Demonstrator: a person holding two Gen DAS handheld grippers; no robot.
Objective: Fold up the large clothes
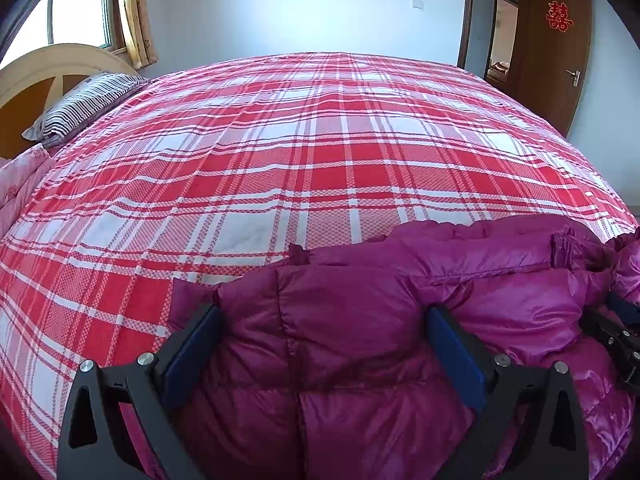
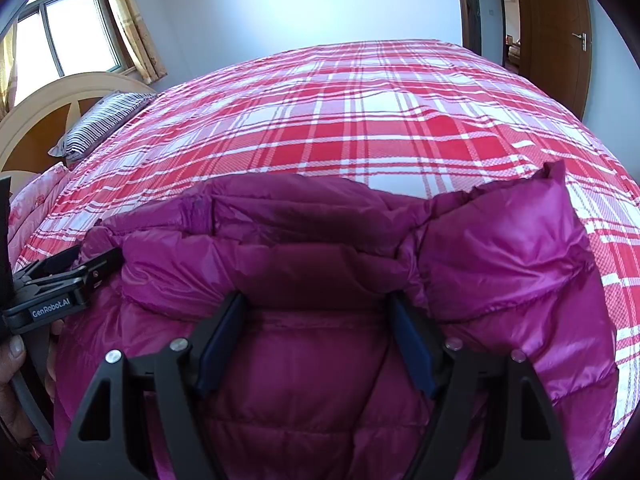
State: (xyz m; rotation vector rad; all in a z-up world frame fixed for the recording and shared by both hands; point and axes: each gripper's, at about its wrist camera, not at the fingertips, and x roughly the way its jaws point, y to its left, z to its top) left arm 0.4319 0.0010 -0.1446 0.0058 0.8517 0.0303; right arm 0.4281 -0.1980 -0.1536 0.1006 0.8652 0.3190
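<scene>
A shiny magenta quilted down jacket [image 1: 400,320] lies bunched on the near edge of the bed; it also fills the lower right wrist view [image 2: 320,280]. My left gripper [image 1: 324,312] is open, its blue-padded fingers spread wide over the jacket's left part. My right gripper [image 2: 318,300] is open too, fingers straddling a fold of the jacket. The right gripper shows at the right edge of the left wrist view [image 1: 618,332]. The left gripper shows at the left edge of the right wrist view [image 2: 64,280], against the jacket's edge.
A red and white plaid bedspread [image 1: 300,152] covers the large bed. A striped pillow [image 1: 86,100] and a cream headboard [image 1: 60,64] are at far left, pink bedding [image 1: 20,184] below. A window is behind, a brown door [image 1: 560,48] at far right.
</scene>
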